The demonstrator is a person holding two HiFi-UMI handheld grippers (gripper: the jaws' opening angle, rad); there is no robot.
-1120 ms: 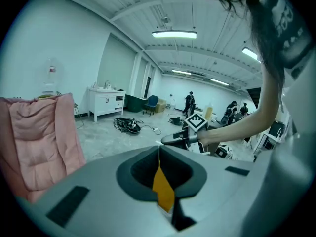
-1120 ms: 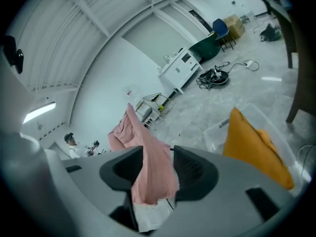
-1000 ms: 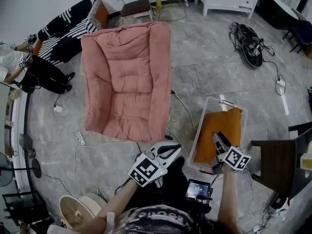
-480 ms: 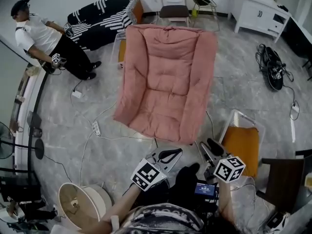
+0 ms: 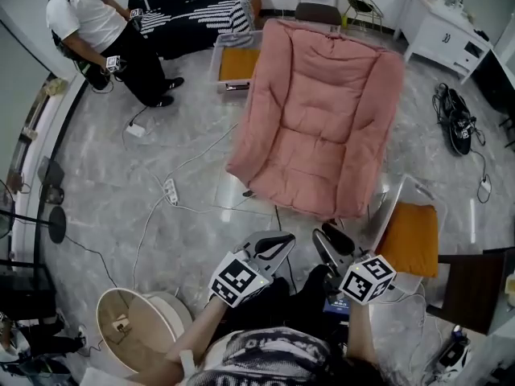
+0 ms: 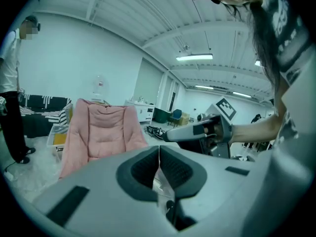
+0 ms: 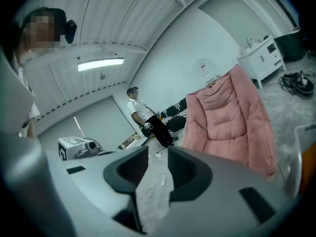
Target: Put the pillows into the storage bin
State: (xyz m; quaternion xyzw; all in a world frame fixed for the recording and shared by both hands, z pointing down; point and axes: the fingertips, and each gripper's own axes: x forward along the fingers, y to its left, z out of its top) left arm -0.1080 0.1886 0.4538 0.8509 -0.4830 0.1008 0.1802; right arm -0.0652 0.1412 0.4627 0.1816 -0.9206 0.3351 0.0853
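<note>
An orange pillow (image 5: 412,238) lies in a clear storage bin (image 5: 386,203) at the right of the head view. A second orange pillow (image 5: 240,63) sits in another clear bin (image 5: 216,61) far off, beside a big pink padded chair (image 5: 322,111). My right gripper (image 5: 328,240) hangs left of the near bin, apart from it. Its jaws have just been closing and stand a little apart, with only floor showing between them (image 7: 158,169). My left gripper (image 5: 283,241) is beside it, its pads pressed together on nothing (image 6: 159,164). The pink chair (image 6: 101,132) lies ahead of both.
A person in a white shirt (image 5: 88,22) stands at the far left by a striped sofa (image 5: 201,6). A power strip and cables (image 5: 170,190) trail over the floor. A round beige tub (image 5: 137,328) is near left, a dark table (image 5: 475,284) near right.
The head view has swung left. My right gripper has come off the orange pillow in the near bin and moved left. The left gripper moved left too. The far bin has come into view.
</note>
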